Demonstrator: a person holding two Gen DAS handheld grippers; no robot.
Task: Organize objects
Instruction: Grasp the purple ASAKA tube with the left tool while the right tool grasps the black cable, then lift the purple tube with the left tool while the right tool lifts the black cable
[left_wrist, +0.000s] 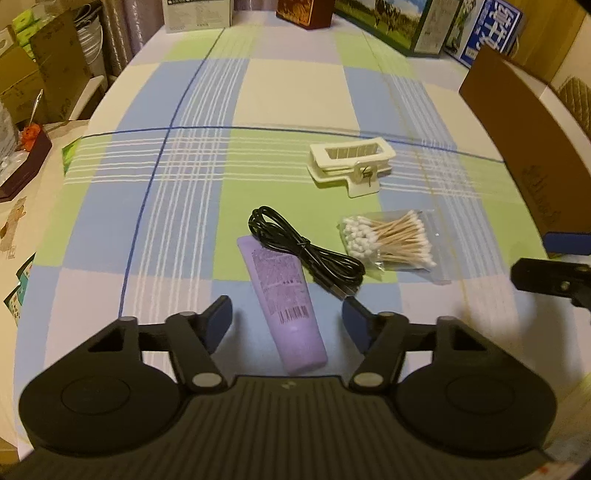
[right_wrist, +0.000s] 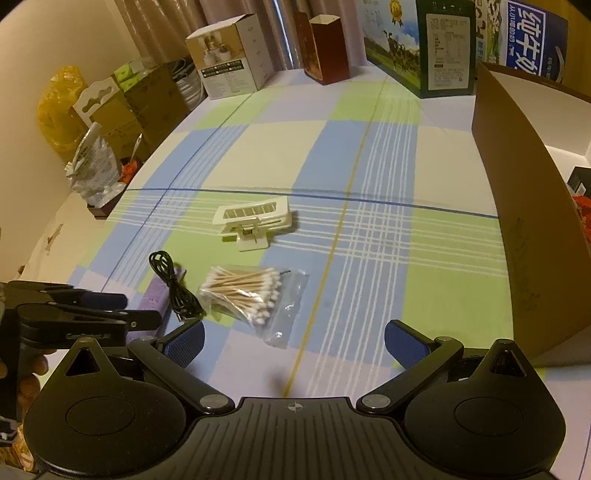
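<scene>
Four things, the purple tube (left_wrist: 284, 295), cable (left_wrist: 306, 251), cotton swabs (left_wrist: 388, 240) and white clip (left_wrist: 351, 162), lie unsorted; left gripper (left_wrist: 286, 319) straddles the tube ungripped, right gripper (right_wrist: 293, 338) released.

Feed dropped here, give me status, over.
Left gripper open, straddling purple tube, no contact. Right gripper open, empty. Black cable overlaps tube's far end.

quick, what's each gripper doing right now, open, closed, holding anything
Left gripper: open, straddling the purple tube, pads not touching it.
Right gripper: open, holding nothing, above the tablecloth.
</scene>
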